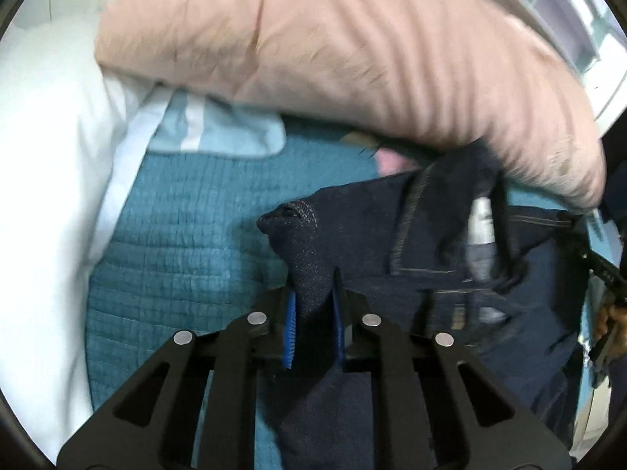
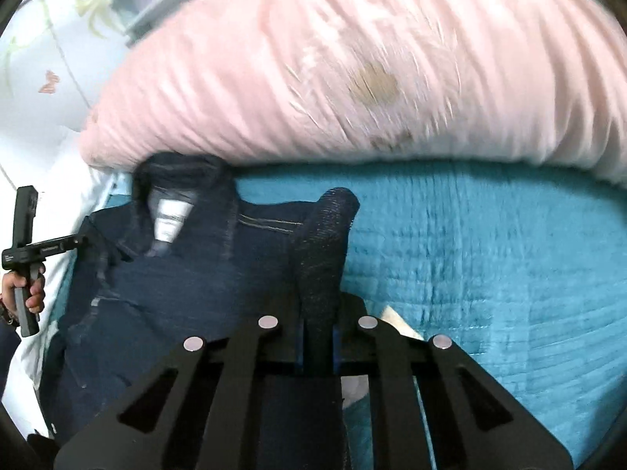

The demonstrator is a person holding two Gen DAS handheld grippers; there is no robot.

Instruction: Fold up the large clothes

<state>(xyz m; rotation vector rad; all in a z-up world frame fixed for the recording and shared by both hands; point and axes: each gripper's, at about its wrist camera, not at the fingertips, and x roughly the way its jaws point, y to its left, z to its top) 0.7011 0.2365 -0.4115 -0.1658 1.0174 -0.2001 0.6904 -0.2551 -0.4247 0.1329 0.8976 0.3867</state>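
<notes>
A dark blue denim garment (image 1: 450,274) with pale stitching lies on a teal quilted bedspread (image 1: 176,235). My left gripper (image 1: 313,313) is shut on a bunched corner of the denim, which sticks up between its blue pads. My right gripper (image 2: 319,333) is shut on another bunched corner of the same denim garment (image 2: 188,274). A white label (image 2: 172,215) shows at the garment's opening. The other gripper and the hand holding it show at the left edge of the right wrist view (image 2: 27,254).
A large pink pillow (image 1: 333,58) lies across the far side of the bed, touching the denim's far edge; it also shows in the right wrist view (image 2: 352,70). A white pillow (image 1: 47,156) lies at the left. The teal bedspread (image 2: 490,254) extends right.
</notes>
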